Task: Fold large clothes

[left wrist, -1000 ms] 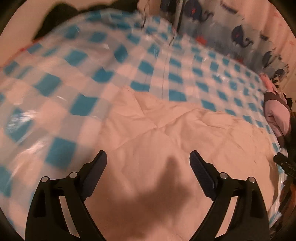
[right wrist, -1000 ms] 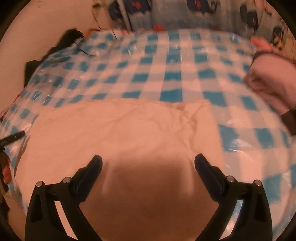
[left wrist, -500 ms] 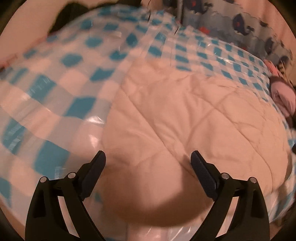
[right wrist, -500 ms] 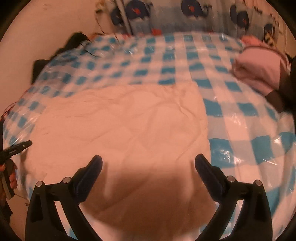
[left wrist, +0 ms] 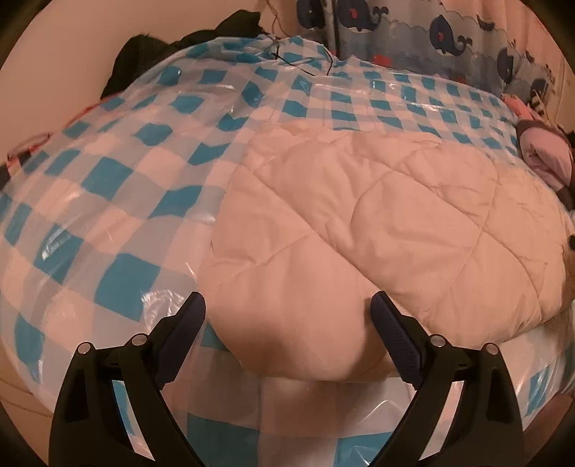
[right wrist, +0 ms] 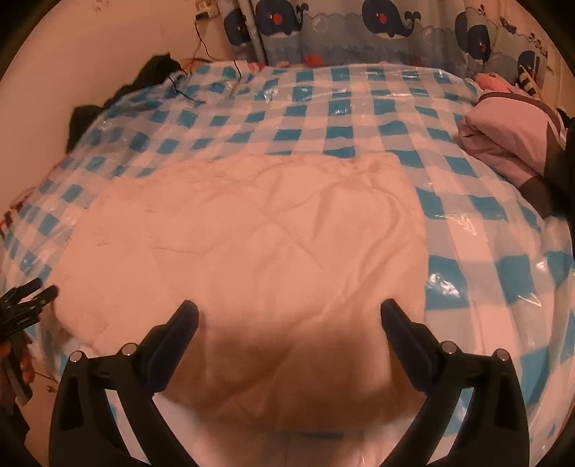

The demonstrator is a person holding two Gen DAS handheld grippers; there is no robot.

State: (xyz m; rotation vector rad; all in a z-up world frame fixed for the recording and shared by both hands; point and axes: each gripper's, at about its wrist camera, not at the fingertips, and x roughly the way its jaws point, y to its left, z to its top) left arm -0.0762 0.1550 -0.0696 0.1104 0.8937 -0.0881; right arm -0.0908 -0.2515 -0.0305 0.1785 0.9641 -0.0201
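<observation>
Left side: the left gripper [left wrist: 287, 316] is released, jaws spread wide, hovering over the near left corner of the quilted cream garment [left wrist: 359, 222]. Nothing sits between the fingers; no contact with the fabric is evident. The spread suits a bulky padded edge, which a narrow opening would not admit.

Centre: the garment lies on the bed [left wrist: 107, 172], on a blue-and-white checked plastic cover [left wrist: 118, 266]. It occupies the near half of the bed, and its near edge overhangs the front. It appears already doubled into a broad rectangle with rounded, puffed margins, so one fold is judged complete. The slick cover likely lets the padded cloth slide when pulled; that is a risk for the next fold.

Right side: the right gripper [right wrist: 287, 316] is likewise released and empty, poised over the garment's near right portion, its shadow falling on the cloth directly below. In its view the left gripper appears at the far left margin. The two grippers stand well apart along the near edge, consistent with a two-corner lift. A folded pink item [right wrist: 503, 133] rests at the bed's far right, clear of the garment. A whale-print curtain [right wrist: 395, 32] hangs behind.
</observation>
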